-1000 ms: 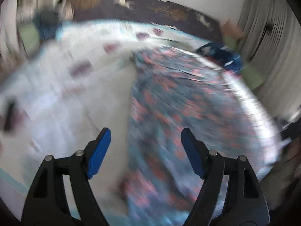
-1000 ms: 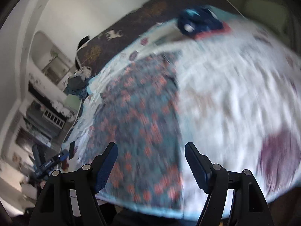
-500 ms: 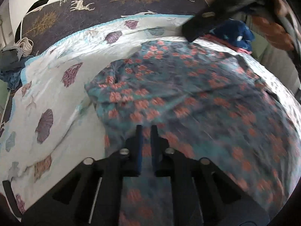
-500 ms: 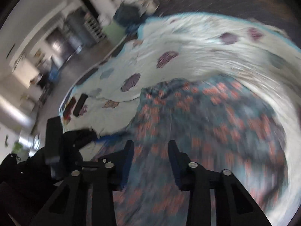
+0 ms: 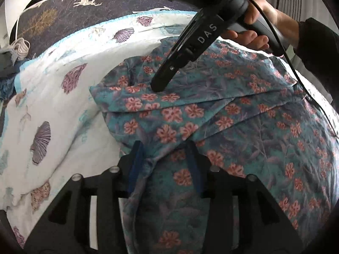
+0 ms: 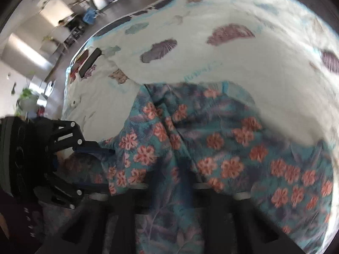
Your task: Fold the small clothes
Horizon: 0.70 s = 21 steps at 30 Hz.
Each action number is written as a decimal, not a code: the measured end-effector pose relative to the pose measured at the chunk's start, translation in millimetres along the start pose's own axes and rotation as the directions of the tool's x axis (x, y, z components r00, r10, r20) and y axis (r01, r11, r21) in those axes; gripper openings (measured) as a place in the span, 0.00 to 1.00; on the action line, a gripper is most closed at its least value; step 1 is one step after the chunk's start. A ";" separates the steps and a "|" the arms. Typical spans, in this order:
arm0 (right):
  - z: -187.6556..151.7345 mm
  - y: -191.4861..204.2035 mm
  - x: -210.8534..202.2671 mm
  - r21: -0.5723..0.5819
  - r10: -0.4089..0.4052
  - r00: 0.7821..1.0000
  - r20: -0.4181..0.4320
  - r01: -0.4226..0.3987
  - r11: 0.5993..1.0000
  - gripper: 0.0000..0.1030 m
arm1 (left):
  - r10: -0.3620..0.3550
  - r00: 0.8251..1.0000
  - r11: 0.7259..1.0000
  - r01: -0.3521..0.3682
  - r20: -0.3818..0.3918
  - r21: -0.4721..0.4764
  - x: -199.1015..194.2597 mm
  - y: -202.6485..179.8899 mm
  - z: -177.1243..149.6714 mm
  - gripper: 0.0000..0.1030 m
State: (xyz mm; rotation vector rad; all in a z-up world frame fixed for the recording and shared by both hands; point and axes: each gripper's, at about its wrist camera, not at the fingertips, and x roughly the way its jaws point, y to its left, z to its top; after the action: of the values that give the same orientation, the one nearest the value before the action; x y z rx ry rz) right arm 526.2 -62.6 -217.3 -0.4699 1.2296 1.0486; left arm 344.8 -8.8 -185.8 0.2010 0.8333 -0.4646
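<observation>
A teal garment with coral flowers (image 5: pixel 243 131) lies rumpled on the bed, its top edge folded over. My left gripper (image 5: pixel 164 167) sits at the garment's near left edge. Its jaws are opening, and a bunched fold of the fabric lies loose between the blue pads (image 5: pixel 135 165). My right gripper (image 5: pixel 157 87), held in a hand (image 5: pixel 254 27), points down onto the folded upper corner, shut on the cloth. In the right wrist view the garment (image 6: pixel 222 165) drapes over and hides the right fingers. The left gripper (image 6: pixel 101 167) shows at that view's left.
The white bedspread with shell prints (image 5: pixel 63 110) covers the bed to the left. A dark blanket with deer (image 5: pixel 84 2) lies at the back. A black cable (image 5: pixel 300 80) trails from the right gripper across the garment. A dark flat object (image 6: pixel 90 61) rests near the bed's far edge.
The left gripper closed on the garment's edge, and its jaws now stand apart again. The right gripper swung across the bed, closed, and now grips the garment's upper fold.
</observation>
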 end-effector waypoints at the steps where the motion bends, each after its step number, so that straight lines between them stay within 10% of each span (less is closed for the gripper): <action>1: -0.7 2.0 -1.4 -0.009 -0.008 1.000 0.009 0.008 1.000 0.04 | -0.017 1.000 1.000 0.017 0.002 -0.003 1.5 0.6 0.1 0.39; 13: 16.0 -9.2 -16.0 -0.023 -0.211 0.977 0.026 0.211 0.977 0.01 | -0.053 0.999 0.998 0.053 0.009 -0.020 1.3 0.1 -3.3 0.33; 17: 4.9 6.8 -29.6 -0.046 -0.017 1.000 0.025 0.018 0.999 0.13 | -0.043 0.999 0.999 0.043 0.007 -0.011 3.6 2.1 0.0 0.33; 21: -0.1 11.1 -27.4 -0.065 -0.113 0.993 -0.028 0.111 0.992 0.32 | -0.043 0.999 0.999 0.043 0.008 -0.020 2.6 1.4 -0.4 0.33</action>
State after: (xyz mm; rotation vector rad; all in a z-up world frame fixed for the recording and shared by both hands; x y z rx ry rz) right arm 517.5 -68.1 -189.6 -0.6000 1.1867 0.9894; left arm 346.7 -8.2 -188.1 0.1633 0.8359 -0.4966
